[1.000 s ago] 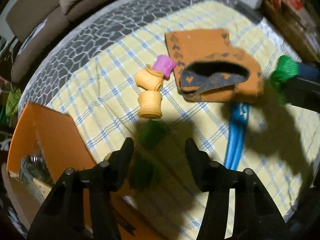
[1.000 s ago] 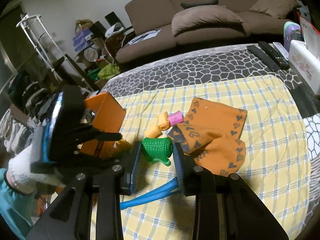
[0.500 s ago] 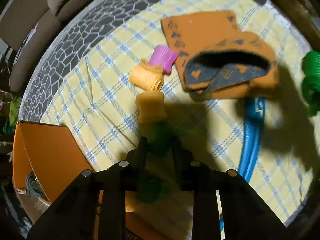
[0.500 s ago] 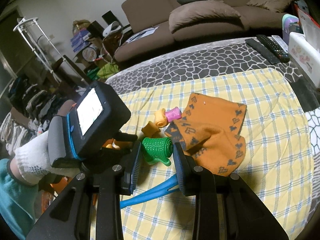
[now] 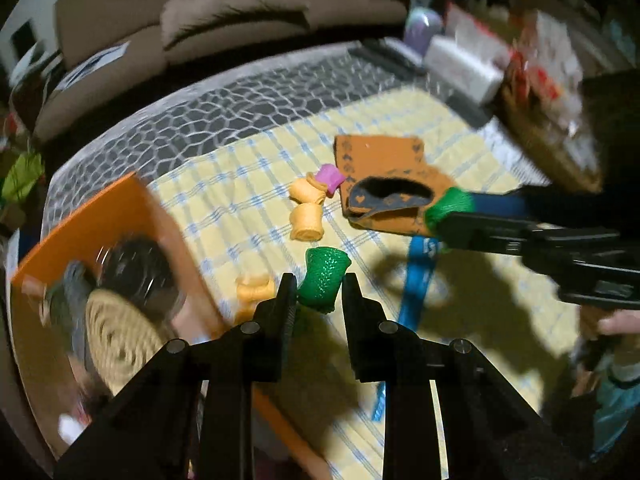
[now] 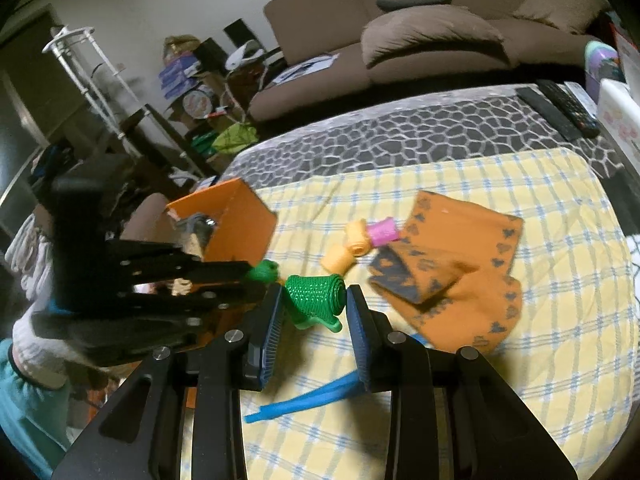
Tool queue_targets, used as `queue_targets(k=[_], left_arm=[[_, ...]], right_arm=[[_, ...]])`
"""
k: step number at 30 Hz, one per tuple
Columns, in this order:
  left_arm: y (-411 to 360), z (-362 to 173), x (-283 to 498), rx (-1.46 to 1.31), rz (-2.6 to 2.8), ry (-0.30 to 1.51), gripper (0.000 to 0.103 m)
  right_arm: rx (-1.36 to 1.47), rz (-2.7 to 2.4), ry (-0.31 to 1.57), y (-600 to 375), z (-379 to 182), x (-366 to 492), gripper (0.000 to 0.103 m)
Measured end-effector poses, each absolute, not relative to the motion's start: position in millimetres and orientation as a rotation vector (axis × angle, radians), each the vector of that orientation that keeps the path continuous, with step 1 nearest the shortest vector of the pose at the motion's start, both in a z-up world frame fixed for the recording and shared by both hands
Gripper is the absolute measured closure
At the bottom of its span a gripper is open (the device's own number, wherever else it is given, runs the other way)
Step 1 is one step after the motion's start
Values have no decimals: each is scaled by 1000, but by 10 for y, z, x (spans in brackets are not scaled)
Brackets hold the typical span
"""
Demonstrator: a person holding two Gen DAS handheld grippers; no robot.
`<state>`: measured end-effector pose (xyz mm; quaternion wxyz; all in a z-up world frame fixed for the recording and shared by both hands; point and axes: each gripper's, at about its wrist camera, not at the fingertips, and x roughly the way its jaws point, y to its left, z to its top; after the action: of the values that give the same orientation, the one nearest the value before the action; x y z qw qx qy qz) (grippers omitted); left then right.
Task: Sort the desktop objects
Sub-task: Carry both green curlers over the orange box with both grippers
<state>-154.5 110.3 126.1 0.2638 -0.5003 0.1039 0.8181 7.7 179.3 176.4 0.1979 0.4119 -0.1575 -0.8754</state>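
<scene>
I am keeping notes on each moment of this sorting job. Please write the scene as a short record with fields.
left gripper: shut on a green ribbed spool
right gripper: shut on a second green ribbed spool
surface: yellow checked cloth over a grey cobble-patterned cover
container: open orange cardboard box, already holding a round woven mat
loose items: two orange spools, one pink spool, folded orange patterned cloth, blue strap

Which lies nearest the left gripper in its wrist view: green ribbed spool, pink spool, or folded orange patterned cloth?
1. Green ribbed spool, gripped between the left gripper fingers.
2. Pink spool, farther up.
3. Folded orange patterned cloth, behind it, right.
</scene>
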Motion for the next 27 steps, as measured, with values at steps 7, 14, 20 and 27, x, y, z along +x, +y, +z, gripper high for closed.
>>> queue_targets(k=[7,14,20,27], left_arm=[[262,1424,-1143,-1331,2340,73,82],[-376,1192,-916,-1387,2401,-179,82],[-629,998,-845,-1425,2428,-248,82],[-790,893,-799,-1429,2429,-315,80]], right_arm=[[1113,-2359,-358,1226,1864,115,71],[1088,-2263,-237,559,1871,160,71],[1115,-2197,-158,82,1739,145,71],[1164,-2152,-76,-237,1587,139,69]])
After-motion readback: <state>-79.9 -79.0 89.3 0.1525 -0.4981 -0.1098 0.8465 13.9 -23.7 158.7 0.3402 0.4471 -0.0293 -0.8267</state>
